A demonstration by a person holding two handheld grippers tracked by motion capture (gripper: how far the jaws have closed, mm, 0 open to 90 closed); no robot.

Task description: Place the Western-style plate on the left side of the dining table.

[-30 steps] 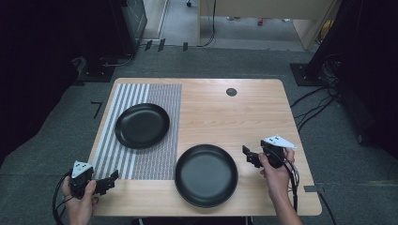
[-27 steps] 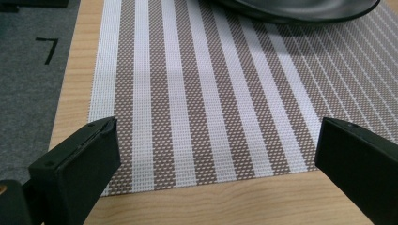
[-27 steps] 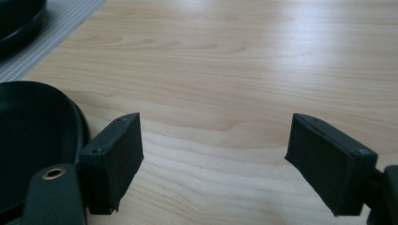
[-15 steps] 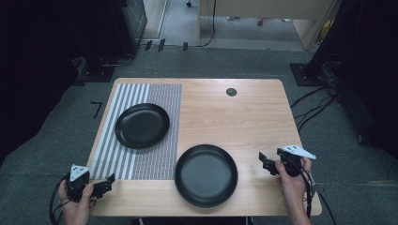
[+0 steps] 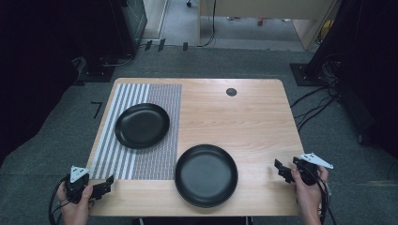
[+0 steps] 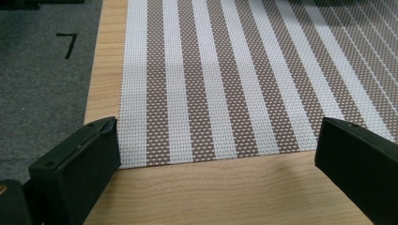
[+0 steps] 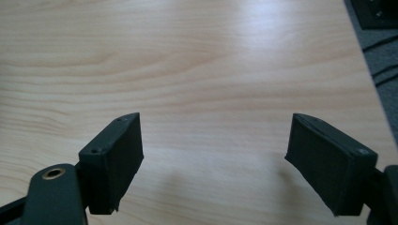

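Nearby, both released claws (image 5: 107,183) (image 5: 280,169) flank a round, glossy black plate (image 5: 206,175) on woodgrain.

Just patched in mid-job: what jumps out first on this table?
Two black plates stand out: a smaller black plate on the striped placemat at the table's left half, and a larger black plate on bare wood near the front edge. At the front corners sit the left tool and the right tool, both open and holding nothing.
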